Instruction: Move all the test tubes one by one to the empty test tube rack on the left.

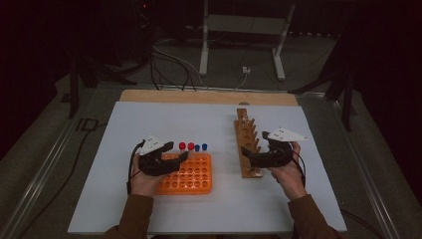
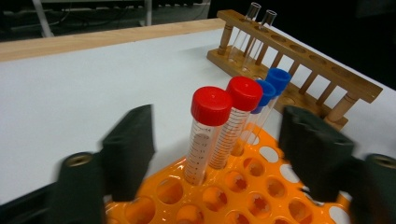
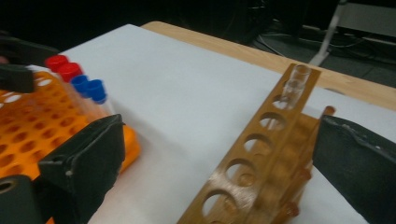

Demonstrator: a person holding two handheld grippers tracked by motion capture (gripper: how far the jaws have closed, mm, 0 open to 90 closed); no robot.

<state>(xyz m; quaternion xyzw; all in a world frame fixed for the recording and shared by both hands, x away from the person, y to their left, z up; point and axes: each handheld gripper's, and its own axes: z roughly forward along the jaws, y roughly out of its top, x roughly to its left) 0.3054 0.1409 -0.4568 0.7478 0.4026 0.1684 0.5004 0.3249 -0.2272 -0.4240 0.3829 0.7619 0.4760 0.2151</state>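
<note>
An orange tube rack point(image 1: 195, 179) lies left of centre on the white table. At its far edge stand two red-capped tubes point(image 1: 186, 146) and two blue-capped tubes point(image 1: 201, 147). My left gripper point(image 1: 177, 152) hovers over the rack's far left part, open. In the left gripper view my left gripper point(image 2: 215, 133) has the red-capped tubes point(image 2: 212, 126) between its jaws without touching them. A wooden rack point(image 1: 247, 144) runs front to back on the right and holds clear glass tubes point(image 2: 254, 18) at its far end. My right gripper point(image 1: 247, 155) is open, straddling the wooden rack point(image 3: 261, 154).
The white table top point(image 1: 149, 124) is bare between the two racks and behind them. A wooden strip point(image 1: 209, 96) borders its far edge. Beyond it stand a metal frame point(image 1: 244, 30) and cables on the floor. The other hand's gripper point(image 3: 14, 65) shows at the left edge of the right gripper view.
</note>
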